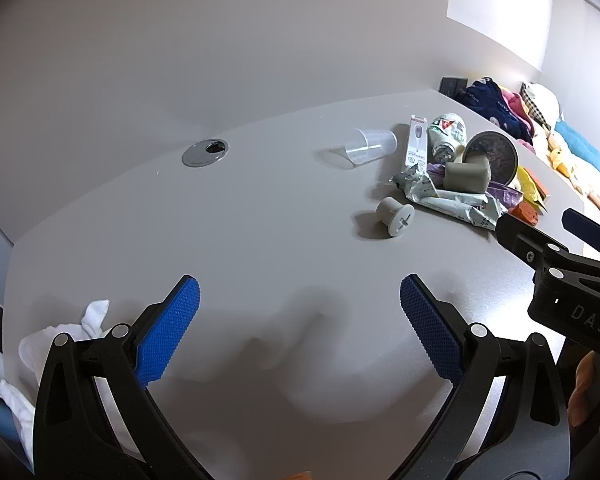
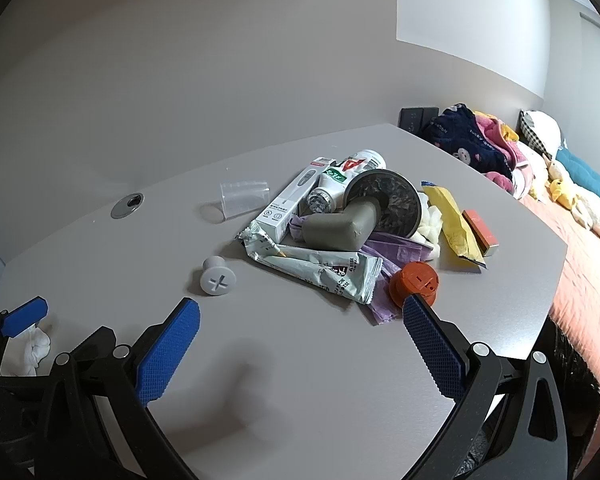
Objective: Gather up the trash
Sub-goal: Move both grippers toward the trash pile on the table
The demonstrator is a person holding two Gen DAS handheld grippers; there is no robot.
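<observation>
Left gripper (image 1: 300, 320): jaws spread wide, nothing between them, hanging over bare table (image 1: 260, 220) well short of the trash.
Right gripper (image 2: 300, 344): also released and empty, angled down at the pile's near edge.
Trash pile (image 2: 340, 232): heaped mid-table, toward the right; wrapper (image 2: 324, 268), box (image 2: 288, 204), can (image 2: 348, 178), round tin (image 2: 392, 196) and a grey block (image 2: 340, 228) lie overlapping.
Strays: orange cap (image 2: 414, 282) just beyond the right gripper's right finger; grey plug (image 2: 216, 276) and clear cup (image 2: 244, 198) lie apart on the left.
Bin: none in view, so I cannot tell where the trash goes.
Risk, pile: pulling a low piece such as the wrapper may topple the block or roll the can.
Risk, cup: thin and clear, likely to crush or squirt out of the pads.
Risk, cap and plug: both round, may roll toward the table edge if nudged.
Risk, cloth (image 1: 60, 340): the white cloth by the left gripper may snag.
</observation>
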